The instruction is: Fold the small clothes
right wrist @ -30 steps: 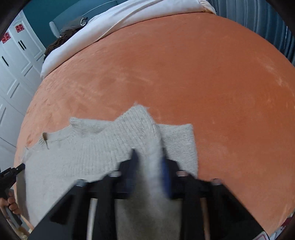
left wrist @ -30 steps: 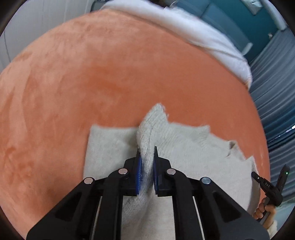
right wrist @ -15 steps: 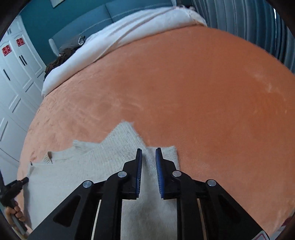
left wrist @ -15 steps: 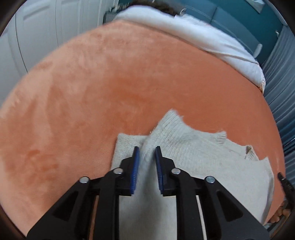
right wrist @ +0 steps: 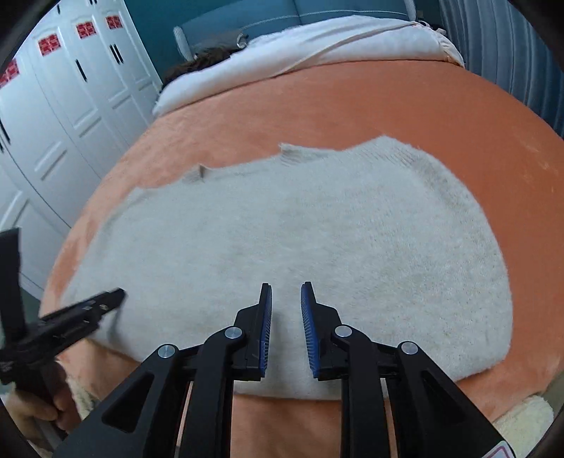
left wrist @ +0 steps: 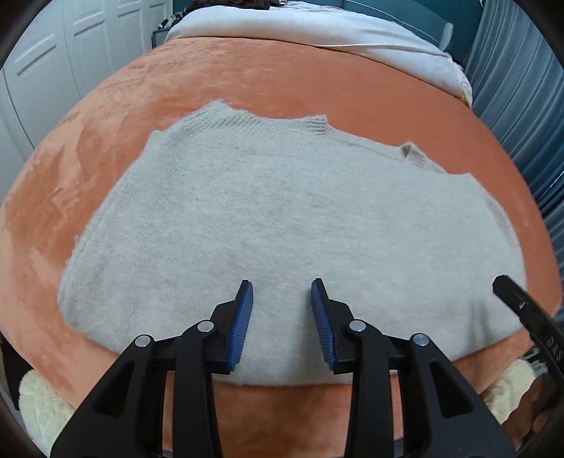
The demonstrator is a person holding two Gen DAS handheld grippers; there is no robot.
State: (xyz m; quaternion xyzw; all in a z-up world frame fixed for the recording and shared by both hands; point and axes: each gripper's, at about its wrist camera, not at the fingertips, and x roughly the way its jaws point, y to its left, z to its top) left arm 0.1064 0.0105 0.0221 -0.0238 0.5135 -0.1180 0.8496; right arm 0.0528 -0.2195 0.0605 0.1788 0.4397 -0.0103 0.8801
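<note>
A cream knitted sweater point(left wrist: 282, 211) lies flat and folded on the orange blanket point(left wrist: 317, 84), its ribbed collar at the far edge. It also shows in the right wrist view point(right wrist: 299, 239). My left gripper point(left wrist: 282, 292) is open and empty, hovering over the sweater's near edge. My right gripper point(right wrist: 286, 296) is open and empty, also over the near edge. The right gripper's tip shows at the right in the left wrist view point(left wrist: 521, 306); the left gripper shows at the left in the right wrist view point(right wrist: 81, 313).
The orange blanket point(right wrist: 387, 102) covers a bed. A white duvet point(left wrist: 317, 28) lies bunched at the far end. White wardrobe doors point(right wrist: 63, 116) stand on the left, grey-blue curtains point(left wrist: 518, 91) on the right. A fluffy cream cover point(left wrist: 38, 405) hangs at the near edge.
Both grippers let go of the sweater fold, opened wider and pulled back toward the near edge. The sweater now lies flat.
</note>
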